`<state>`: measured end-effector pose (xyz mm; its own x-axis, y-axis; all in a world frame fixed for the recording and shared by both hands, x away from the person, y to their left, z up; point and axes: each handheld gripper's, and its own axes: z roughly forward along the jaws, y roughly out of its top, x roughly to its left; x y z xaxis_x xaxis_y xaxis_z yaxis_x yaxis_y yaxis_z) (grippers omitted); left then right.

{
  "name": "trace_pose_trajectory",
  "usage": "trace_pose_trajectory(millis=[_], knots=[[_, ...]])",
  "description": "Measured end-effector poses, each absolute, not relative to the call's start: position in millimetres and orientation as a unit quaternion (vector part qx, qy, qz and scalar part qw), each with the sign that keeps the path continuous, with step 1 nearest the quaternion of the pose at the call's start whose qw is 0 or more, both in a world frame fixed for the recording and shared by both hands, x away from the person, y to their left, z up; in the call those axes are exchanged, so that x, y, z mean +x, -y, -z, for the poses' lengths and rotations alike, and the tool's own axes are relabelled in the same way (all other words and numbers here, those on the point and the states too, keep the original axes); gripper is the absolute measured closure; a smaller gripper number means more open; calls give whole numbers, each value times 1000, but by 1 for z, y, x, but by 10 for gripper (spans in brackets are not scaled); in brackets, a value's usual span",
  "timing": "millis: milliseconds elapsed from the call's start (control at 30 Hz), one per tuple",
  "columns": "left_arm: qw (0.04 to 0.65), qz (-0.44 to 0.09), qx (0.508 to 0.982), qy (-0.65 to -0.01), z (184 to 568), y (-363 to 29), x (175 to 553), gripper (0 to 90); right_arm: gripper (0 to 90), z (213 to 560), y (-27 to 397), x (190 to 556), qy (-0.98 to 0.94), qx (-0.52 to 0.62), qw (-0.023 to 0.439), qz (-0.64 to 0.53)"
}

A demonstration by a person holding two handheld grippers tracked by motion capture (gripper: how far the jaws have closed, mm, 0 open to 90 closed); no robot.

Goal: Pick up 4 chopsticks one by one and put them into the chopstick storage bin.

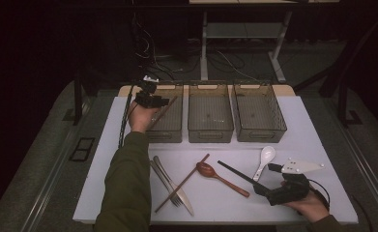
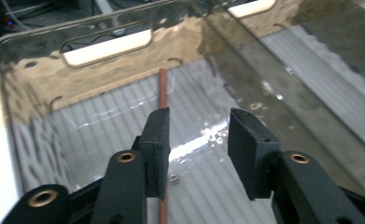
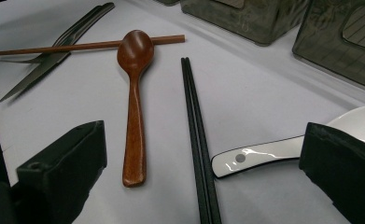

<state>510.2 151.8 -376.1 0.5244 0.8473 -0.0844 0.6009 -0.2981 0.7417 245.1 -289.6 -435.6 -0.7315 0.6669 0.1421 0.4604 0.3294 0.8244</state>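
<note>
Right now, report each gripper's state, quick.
Left gripper: open over the left bin, brown chopstick beside one jaw, not gripped.
Right gripper: open, holding nothing, above the black chopsticks.

Brown chopstick [image 2: 162, 88]; smoky clear bin [image 2: 35, 88]; white spoon [image 3: 357, 123]; black chopsticks [image 3: 196, 135].

I can read no writing, label, brand, number or sign anywhere on my feeds. The three smoky translucent plastic bins [image 1: 210, 118] carry no lettering that I can make out, the pale table top [image 1: 298, 130] is unmarked, and the white ceramic spoon [image 3: 264, 151] bears just a plain grey dot on its handle.
</note>
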Motion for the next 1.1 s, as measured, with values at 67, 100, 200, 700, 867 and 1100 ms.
trace_pose_trajectory(millis=[67, 100, 200, 700, 867, 1100], knots=[[377, -161, 791, -454, 374, -151, 508, 523, 7, 436, 290, 245, -808, 350, 112, -461], [376, -157, 795, -450, 373, -151, 507, 509, 7, 436, 290, 245, -808, 349, 113, -461], [375, -159, 804, -434, 369, -148, 502, 478, 7, 436, 290, 245, -807, 349, 113, -462], [412, -145, 817, -376, 348, -137, 466, 376, 7, 435, 296, 249, -805, 347, 112, -468], [413, -139, 827, -357, 349, -134, 449, 331, 7, 436, 295, 254, -803, 344, 101, -476], [406, -133, 838, -339, 353, -130, 421, 260, 7, 439, 292, 255, -806, 341, 100, -473]])
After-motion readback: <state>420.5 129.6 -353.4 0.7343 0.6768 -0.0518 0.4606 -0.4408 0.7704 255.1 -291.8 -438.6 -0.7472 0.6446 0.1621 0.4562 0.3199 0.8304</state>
